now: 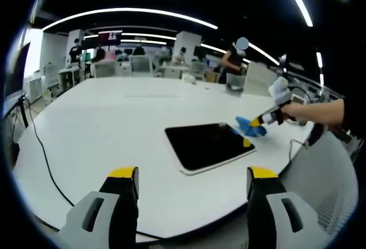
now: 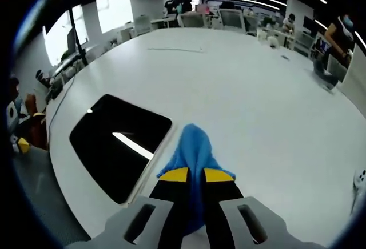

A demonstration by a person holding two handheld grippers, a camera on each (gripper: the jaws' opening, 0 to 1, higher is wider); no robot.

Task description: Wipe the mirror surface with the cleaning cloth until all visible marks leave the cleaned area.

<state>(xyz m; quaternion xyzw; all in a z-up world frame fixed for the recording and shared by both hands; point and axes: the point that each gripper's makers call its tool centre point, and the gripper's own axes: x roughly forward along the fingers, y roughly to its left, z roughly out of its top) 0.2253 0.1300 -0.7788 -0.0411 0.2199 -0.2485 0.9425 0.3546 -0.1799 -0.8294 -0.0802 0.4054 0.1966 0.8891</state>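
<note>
- On the white table [image 1: 103, 123], the mirror [image 1: 207, 145] lay flat at centre.
- Right gripper [image 2: 195, 175] pinched the blue cloth [image 2: 193, 149], at 3 o'clock beside the mirror.
- Left gripper [image 1: 193, 175] hovered at 6 o'clock, jaws wide apart, holding nothing.

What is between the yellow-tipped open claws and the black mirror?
Nothing: in the left gripper view, bare white table lies between the left gripper and the mirror.
</note>
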